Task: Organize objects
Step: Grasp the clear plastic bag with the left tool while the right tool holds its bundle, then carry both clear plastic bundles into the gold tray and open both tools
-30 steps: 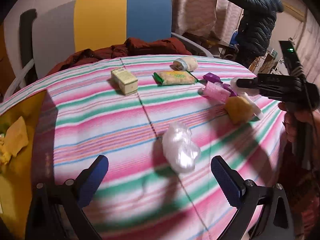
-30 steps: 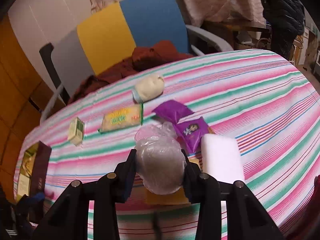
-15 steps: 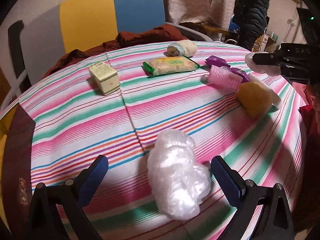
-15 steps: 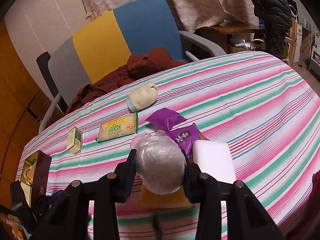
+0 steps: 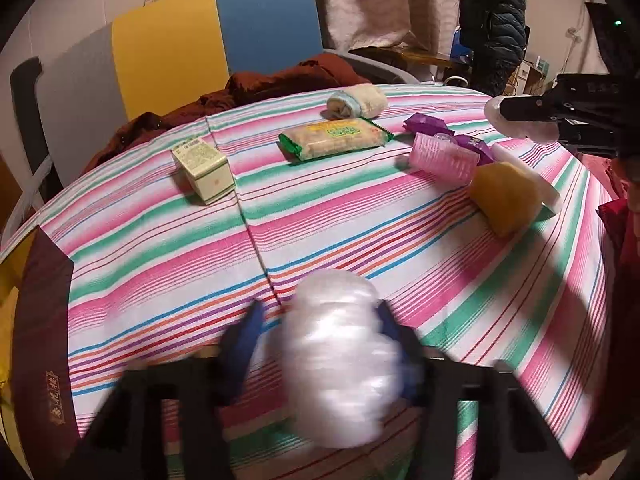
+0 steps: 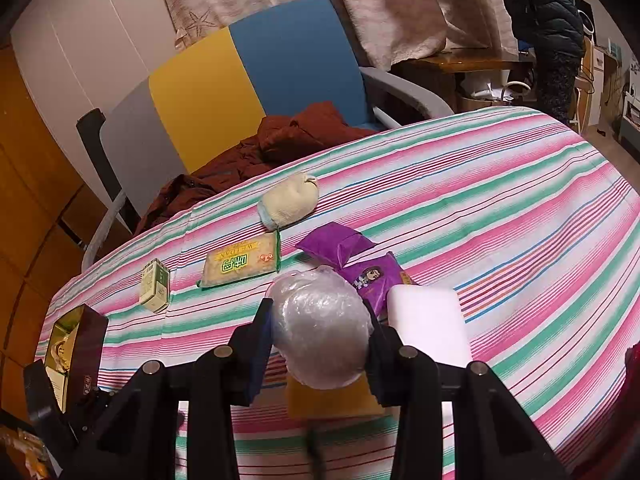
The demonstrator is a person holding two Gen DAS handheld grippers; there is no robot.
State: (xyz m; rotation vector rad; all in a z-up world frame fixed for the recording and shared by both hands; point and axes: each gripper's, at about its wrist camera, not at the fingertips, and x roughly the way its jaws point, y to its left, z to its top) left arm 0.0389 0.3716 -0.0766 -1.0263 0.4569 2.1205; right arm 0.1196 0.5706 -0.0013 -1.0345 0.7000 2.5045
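Observation:
My left gripper (image 5: 320, 324) has its blue pads around a clear crumpled plastic bag (image 5: 340, 360) on the striped tablecloth (image 5: 320, 216); the frame is blurred there, and the left pad stands a little off the bag. My right gripper (image 6: 320, 320) is shut on a clear plastic-wrapped ball (image 6: 320, 328) and holds it above a yellow sponge (image 6: 332, 400). From the left wrist view the right gripper (image 5: 520, 114) hangs at the far right with that ball (image 5: 516, 122).
On the cloth lie a small green box (image 5: 204, 170), a green cracker pack (image 5: 334, 138), a rolled towel (image 5: 356, 100), purple packets (image 6: 360, 260), a pink packet (image 5: 444, 158), a white block (image 6: 428, 316) and a dark box (image 6: 76, 344). A chair (image 6: 240, 80) with a red jacket stands behind.
My left gripper moved forward to the clear plastic bag and its fingers closed in around it. My right gripper kept its hold on the wrapped ball, nearly still.

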